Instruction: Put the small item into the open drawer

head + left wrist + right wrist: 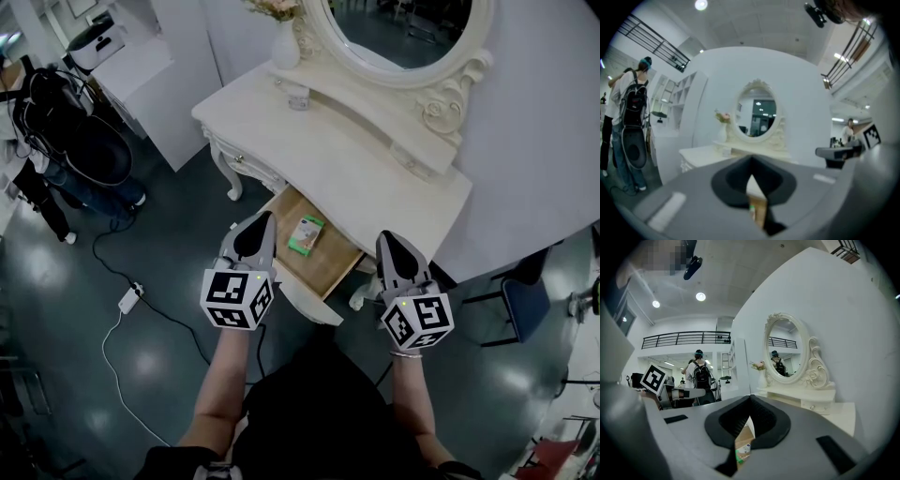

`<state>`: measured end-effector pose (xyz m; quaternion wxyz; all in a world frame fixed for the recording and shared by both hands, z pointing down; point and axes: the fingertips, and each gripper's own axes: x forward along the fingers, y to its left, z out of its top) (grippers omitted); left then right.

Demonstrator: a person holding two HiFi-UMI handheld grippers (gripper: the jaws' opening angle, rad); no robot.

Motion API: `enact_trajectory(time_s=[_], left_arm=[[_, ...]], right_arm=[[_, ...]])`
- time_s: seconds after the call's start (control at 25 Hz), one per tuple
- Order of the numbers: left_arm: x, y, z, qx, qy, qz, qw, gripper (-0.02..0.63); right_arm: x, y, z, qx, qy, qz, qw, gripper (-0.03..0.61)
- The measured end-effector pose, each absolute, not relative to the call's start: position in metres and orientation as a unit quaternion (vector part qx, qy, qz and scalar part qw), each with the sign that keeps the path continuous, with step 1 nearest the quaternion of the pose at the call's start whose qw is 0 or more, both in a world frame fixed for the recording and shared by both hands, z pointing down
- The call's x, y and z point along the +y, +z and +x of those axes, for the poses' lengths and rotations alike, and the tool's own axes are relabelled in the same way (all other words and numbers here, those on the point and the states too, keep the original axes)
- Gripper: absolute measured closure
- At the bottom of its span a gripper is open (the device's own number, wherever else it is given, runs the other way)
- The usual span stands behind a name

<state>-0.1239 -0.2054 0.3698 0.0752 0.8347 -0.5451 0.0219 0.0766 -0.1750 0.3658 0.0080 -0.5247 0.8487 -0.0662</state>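
Note:
A small green and white box (pixel 306 233) lies inside the open wooden drawer (pixel 330 269) of the white dressing table (pixel 347 150). My left gripper (pixel 266 217) hovers above the drawer's left edge, jaws shut with nothing held. My right gripper (pixel 384 236) hangs over the drawer's right corner, also shut and empty. In the left gripper view the left gripper (pixel 751 160) shows only a sliver of the drawer (pixel 760 212) below its closed tips. Beneath the tips of the right gripper (pixel 751 397) in the right gripper view, the box (pixel 743 453) appears in the gap.
An oval mirror (pixel 403 37), a vase of flowers (pixel 284 42) and a small object (pixel 298 98) stand on the tabletop. A person with a backpack (pixel 75 141) stands at far left. A power strip (pixel 128 300) with cable lies on the floor. A chair (pixel 525 300) is at right.

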Motion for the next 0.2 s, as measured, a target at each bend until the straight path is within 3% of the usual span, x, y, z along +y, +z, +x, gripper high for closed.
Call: enact_trajectory(time_s=[0.2], left_arm=[[-0.2063, 0.3704, -0.125, -0.544, 0.018, 0.835, 0.077, 0.605]], right_arm=[[-0.1755, 0.3659, 0.0752, 0.849, -0.065, -0.524, 0.008, 0.581]])
